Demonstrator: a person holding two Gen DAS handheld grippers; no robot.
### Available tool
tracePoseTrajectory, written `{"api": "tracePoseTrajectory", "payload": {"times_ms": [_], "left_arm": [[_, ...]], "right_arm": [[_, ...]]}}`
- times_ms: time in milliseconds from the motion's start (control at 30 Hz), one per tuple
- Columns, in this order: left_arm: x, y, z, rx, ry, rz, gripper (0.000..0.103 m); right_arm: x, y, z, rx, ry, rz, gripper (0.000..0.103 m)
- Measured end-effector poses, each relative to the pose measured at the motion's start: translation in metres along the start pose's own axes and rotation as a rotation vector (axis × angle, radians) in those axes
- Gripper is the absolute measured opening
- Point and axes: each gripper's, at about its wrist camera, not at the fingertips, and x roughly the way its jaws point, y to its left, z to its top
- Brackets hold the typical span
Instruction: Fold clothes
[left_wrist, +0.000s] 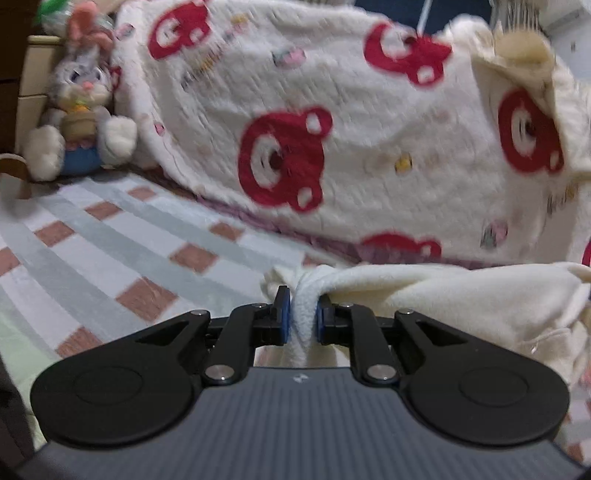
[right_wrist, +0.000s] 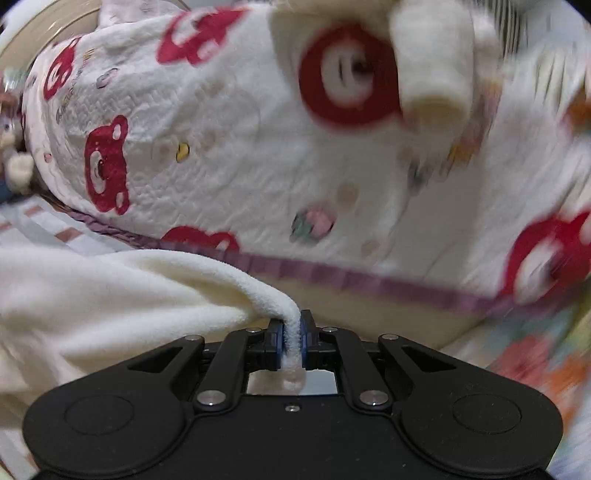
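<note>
A cream fleece garment (left_wrist: 443, 295) lies bunched on the bed. In the left wrist view its edge is pinched between the blue pads of my left gripper (left_wrist: 303, 314), which is shut on it, and the cloth spreads away to the right. In the right wrist view the same cream fleece (right_wrist: 110, 288) stretches off to the left, and a thin fold of it is clamped in my right gripper (right_wrist: 292, 341), with a tuft poking out behind the pads. Both pictures are blurred.
A white quilt with red bear heads (left_wrist: 295, 129) is heaped behind the garment, also filling the right wrist view (right_wrist: 240, 147). A plush rabbit (left_wrist: 81, 110) sits at the far left. The checked bedsheet (left_wrist: 110, 240) lies below the left gripper.
</note>
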Motion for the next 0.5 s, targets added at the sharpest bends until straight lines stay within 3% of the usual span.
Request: {"api": "tracePoseTrajectory", "payload": {"times_ms": [67, 200, 267, 333, 367, 400, 500], "left_arm": [[0.014, -0.007, -0.007, 0.024, 0.062, -0.001, 0.015], [0.030, -0.011, -0.019, 0.020, 0.138, -0.007, 0.017], [0.033, -0.012, -0.020, 0.010, 0.150, -0.021, 0.018], [0.038, -0.013, -0.023, -0.011, 0.172, -0.050, 0.031], [0.042, -0.013, -0.026, -0.013, 0.207, -0.064, 0.050], [0.045, -0.014, -0.029, -0.013, 0.240, -0.076, 0.062], [0.053, -0.027, -0.045, 0.073, 0.324, -0.054, 0.065]], "right_arm": [[0.034, -0.017, -0.023, 0.071, 0.056, 0.050, 0.011], [0.065, -0.024, -0.051, 0.106, 0.204, 0.025, 0.012], [0.066, -0.027, -0.047, 0.124, 0.208, 0.052, 0.012], [0.067, -0.033, -0.047, 0.172, 0.201, 0.077, 0.013], [0.068, -0.037, -0.050, 0.205, 0.197, 0.090, 0.013], [0.070, -0.039, -0.054, 0.214, 0.207, 0.089, 0.013], [0.072, -0.043, -0.059, 0.233, 0.226, 0.095, 0.013]]}}
